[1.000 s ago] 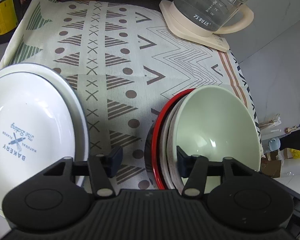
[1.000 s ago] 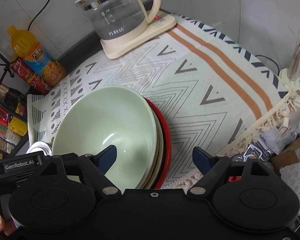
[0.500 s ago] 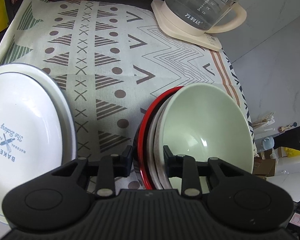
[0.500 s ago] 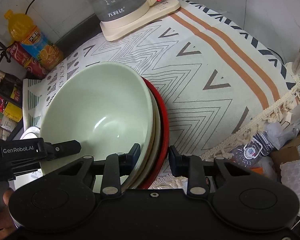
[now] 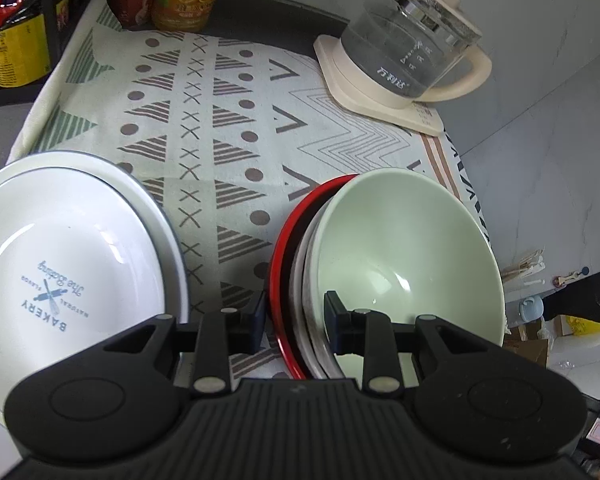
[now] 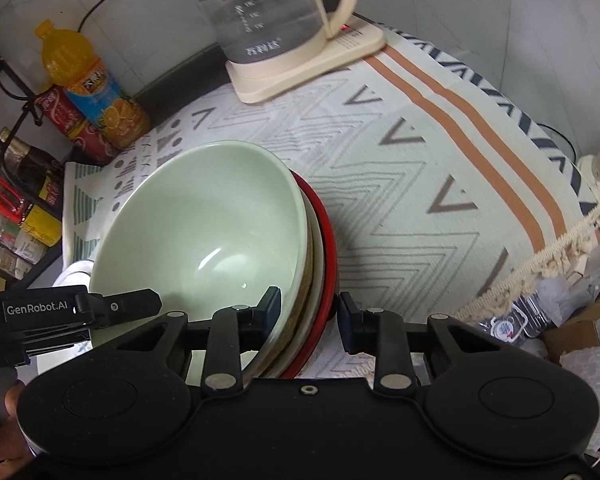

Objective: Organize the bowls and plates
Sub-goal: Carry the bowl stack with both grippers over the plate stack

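A stack of bowls, pale green bowl (image 5: 408, 248) on top, then whitish bowls, then a red-rimmed bowl (image 5: 280, 264), is held above the patterned cloth (image 5: 220, 128). My left gripper (image 5: 294, 314) is shut on the stack's near rim. My right gripper (image 6: 308, 312) is shut on the opposite rim of the same stack (image 6: 204, 232). The left gripper also shows in the right wrist view (image 6: 80, 308). White plates (image 5: 60, 256), the top one printed BAKERY, lie stacked at the left.
A glass kettle on a cream base (image 5: 404, 68) stands at the cloth's far right. Juice bottle and cans (image 6: 96, 96) stand at the back left beside a rack of sauce bottles (image 5: 12, 32). Clutter and boxes (image 6: 580, 332) lie past the cloth's fringed edge.
Both grippers closed from open onto the bowl stack's rims. The stack has since risen off the cloth, with more of the table showing behind it.
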Action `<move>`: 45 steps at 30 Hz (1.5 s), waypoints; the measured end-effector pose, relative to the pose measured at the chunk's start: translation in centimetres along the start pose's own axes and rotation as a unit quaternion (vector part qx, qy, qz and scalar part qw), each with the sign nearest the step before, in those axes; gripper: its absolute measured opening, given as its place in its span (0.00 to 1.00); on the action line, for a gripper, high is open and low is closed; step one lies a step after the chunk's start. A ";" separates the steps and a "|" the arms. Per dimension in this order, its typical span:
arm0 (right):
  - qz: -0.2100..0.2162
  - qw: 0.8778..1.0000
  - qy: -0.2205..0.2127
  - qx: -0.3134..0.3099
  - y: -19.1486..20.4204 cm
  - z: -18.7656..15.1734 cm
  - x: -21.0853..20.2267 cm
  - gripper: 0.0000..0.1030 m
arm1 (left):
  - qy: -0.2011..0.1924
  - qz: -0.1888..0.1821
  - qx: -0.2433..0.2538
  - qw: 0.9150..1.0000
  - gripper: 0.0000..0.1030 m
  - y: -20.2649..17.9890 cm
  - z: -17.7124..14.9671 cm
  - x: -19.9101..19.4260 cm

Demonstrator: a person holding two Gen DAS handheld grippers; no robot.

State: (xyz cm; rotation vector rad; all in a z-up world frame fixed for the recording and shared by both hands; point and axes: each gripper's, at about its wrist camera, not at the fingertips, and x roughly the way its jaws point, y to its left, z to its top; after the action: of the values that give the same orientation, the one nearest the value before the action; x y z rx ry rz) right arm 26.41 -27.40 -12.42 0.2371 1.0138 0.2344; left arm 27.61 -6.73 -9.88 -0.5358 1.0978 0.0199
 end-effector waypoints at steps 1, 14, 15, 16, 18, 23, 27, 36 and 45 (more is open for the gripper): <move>0.002 1.000 -0.002 -0.002 0.2 0.1 -0.1 0.29 | -0.003 0.000 -0.001 1.000 0.28 0.2 0.1 -0.3; 0.031 0.999 -0.021 -0.029 3.5 1.1 -1.0 0.29 | -0.032 0.008 -0.027 0.999 0.28 2.7 0.8 -3.1; 0.033 0.999 -0.022 -0.031 3.8 1.2 -1.0 0.29 | -0.035 0.009 -0.028 0.999 0.28 2.9 0.8 -3.4; 0.034 0.999 -0.023 -0.035 4.1 1.2 -1.1 0.29 | -0.037 0.010 -0.029 0.999 0.28 3.0 0.9 -3.6; 0.037 0.998 -0.026 -0.043 4.7 1.3 -1.1 0.29 | -0.043 0.011 -0.033 0.998 0.28 3.5 1.0 -4.2; 0.047 0.997 -0.028 -0.056 6.2 1.6 -1.1 0.29 | -0.057 0.016 -0.042 0.997 0.28 4.5 1.1 -5.6; 0.056 0.996 -0.030 -0.066 7.4 1.6 -1.2 0.29 | -0.067 0.021 -0.049 0.996 0.28 5.3 1.0 -6.8; 0.076 0.992 -0.035 -0.089 10.3 1.5 -1.8 0.29 | -0.091 0.032 -0.074 0.993 0.28 7.7 0.5 -9.3; 0.094 0.988 -0.018 -0.117 13.8 0.6 -0.8 0.29 | -0.100 0.050 -0.106 0.988 0.28 11.1 -0.6 -10.9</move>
State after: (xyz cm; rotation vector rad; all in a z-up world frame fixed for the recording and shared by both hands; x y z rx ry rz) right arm 25.40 -14.63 -7.30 0.1224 0.9189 0.5161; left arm 18.99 5.39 -5.35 -0.6535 0.9293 0.2750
